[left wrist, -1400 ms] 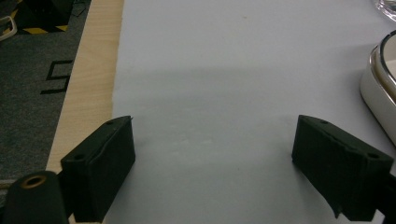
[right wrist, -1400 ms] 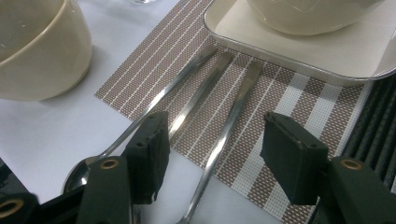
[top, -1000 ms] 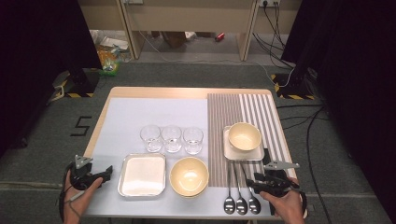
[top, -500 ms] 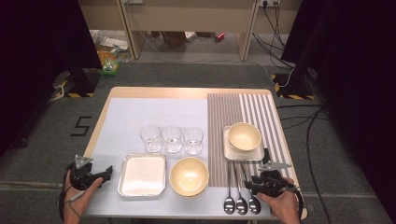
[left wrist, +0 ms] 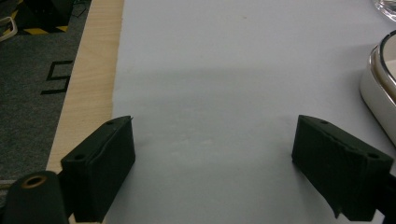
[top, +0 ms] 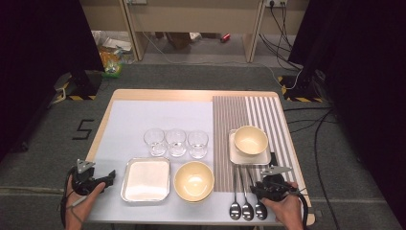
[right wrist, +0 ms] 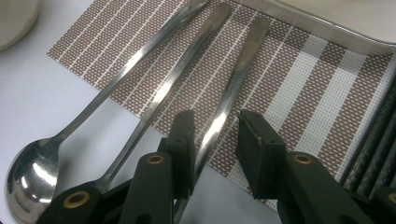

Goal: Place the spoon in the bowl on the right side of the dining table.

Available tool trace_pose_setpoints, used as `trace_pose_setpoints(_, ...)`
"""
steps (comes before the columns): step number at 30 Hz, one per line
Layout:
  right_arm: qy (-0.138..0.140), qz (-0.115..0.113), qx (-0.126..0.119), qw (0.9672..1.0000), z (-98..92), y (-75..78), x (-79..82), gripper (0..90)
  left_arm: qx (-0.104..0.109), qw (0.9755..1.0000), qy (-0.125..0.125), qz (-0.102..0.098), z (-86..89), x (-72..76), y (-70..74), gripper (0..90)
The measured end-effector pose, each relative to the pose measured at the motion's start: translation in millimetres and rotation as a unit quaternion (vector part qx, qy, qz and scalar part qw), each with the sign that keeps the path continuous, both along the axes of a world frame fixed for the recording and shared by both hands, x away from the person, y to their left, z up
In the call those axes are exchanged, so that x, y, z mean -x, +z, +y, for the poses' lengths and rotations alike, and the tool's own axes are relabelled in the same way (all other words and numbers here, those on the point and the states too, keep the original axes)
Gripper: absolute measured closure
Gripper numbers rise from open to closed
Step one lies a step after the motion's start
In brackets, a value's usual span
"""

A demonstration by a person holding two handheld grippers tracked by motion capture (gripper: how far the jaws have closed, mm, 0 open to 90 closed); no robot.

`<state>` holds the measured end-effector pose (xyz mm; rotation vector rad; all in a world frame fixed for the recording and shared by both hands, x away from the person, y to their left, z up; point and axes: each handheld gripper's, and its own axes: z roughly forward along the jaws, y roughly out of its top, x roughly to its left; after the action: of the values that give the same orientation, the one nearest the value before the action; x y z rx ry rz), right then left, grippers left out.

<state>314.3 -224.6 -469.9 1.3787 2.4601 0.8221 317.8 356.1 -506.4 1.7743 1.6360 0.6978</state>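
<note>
Three steel spoons lie side by side at the front edge, handles reaching onto the striped placemat (top: pixel 268 115). My right gripper (top: pixel 262 188) (right wrist: pixel 217 119) is low over them. Its jaws straddle the handle of the rightmost spoon (top: pixel 261 209) (right wrist: pixel 236 79) and have just been closing, with a gap still showing beside the handle. The middle spoon (right wrist: pixel 182 70) and left spoon (right wrist: pixel 28 175) lie just left of the jaws. My left gripper (top: pixel 110 176) (left wrist: pixel 215 158) rests open on the pale blue mat (left wrist: pixel 224 60) near the table's left edge, with nothing between its jaws.
A metal tray (top: pixel 146 179) and a yellow bowl (top: pixel 194 180) sit at the front middle, with three glasses (top: pixel 176 142) behind them. A second bowl (top: pixel 250 139) stands on a square plate on the placemat. The tray's rim (left wrist: pixel 380 88) lies right of my left gripper.
The right gripper's jaws have narrowed around the rightmost spoon's handle, and that hand has edged slightly left. The left gripper has stayed where it was.
</note>
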Motion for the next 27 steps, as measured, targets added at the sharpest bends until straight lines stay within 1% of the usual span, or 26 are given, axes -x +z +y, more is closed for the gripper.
trace_pose_setpoints(2,-0.001,0.002,-0.001,1.0000,0.7,0.2,0.0,67.0,0.000,1.0000,0.000,0.000,0.0,0.0,0.0,12.1)
trace_pose_setpoints(4,-0.003,0.003,0.004,1.0000,3.2,0.5,0.3,63.8,0.001,1.0000,0.000,0.000,0.0,0.0,0.0,12.1)
trace_pose_setpoints(7,-0.004,0.002,0.007,1.0000,4.7,0.6,1.1,63.6,0.000,1.0000,0.000,0.000,0.0,0.0,0.0,12.1)
trace_pose_setpoints(8,-0.004,0.000,0.019,0.9998,6.1,1.2,1.2,67.7,0.000,1.0000,0.000,0.000,-0.1,0.0,-0.1,12.1)
trace_pose_setpoints(9,-0.004,-0.005,0.022,0.9997,6.0,0.9,0.8,70.3,0.000,1.0000,0.000,0.000,0.0,0.0,0.0,12.1)
trace_pose_setpoints(10,-0.004,-0.005,0.022,0.9997,6.0,0.9,0.8,70.3,0.000,1.0000,0.000,0.000,0.1,0.0,0.0,12.1)
trace_pose_setpoints(12,-0.005,-0.009,0.020,0.9998,4.1,0.3,0.1,74.2,0.000,1.0000,0.000,0.000,-0.1,0.0,0.0,12.1)
trace_pose_setpoints(14,-0.012,-0.002,0.001,0.9999,0.0,-0.4,-0.5,75.2,0.000,1.0000,0.000,0.000,0.0,0.0,0.0,12.1)
trace_pose_setpoints(16,-0.014,-0.001,0.000,0.9999,-0.6,-0.4,-0.4,75.4,0.000,1.0000,0.000,0.000,0.1,0.0,0.0,12.1)
trace_pose_setpoints(17,-0.015,-0.002,-0.006,0.9999,-1.5,-0.8,-0.9,75.8,0.000,1.0000,0.000,0.000,-0.1,0.0,0.0,12.1)
trace_pose_setpoints(18,-0.015,-0.002,-0.006,0.9999,-1.5,-0.8,-0.9,75.8,0.000,1.0000,0.000,0.000,-0.1,0.0,0.0,12.1)
trace_pose_setpoints(19,-0.018,0.004,-0.011,0.9998,-2.6,-0.2,-1.7,76.4,0.000,1.0000,0.000,0.000,0.0,0.0,0.0,12.1)
trace_pose_setpoints(23,-0.020,0.005,-0.012,0.9997,-4.5,0.7,-2.7,77.8,0.000,1.0000,0.000,0.000,-0.1,0.0,0.0,12.1)
trace_pose_setpoints(27,-0.021,0.007,-0.019,0.9996,-7.3,1.7,-3.8,79.1,0.000,1.0000,0.000,0.000,0.0,0.0,0.0,12.1)
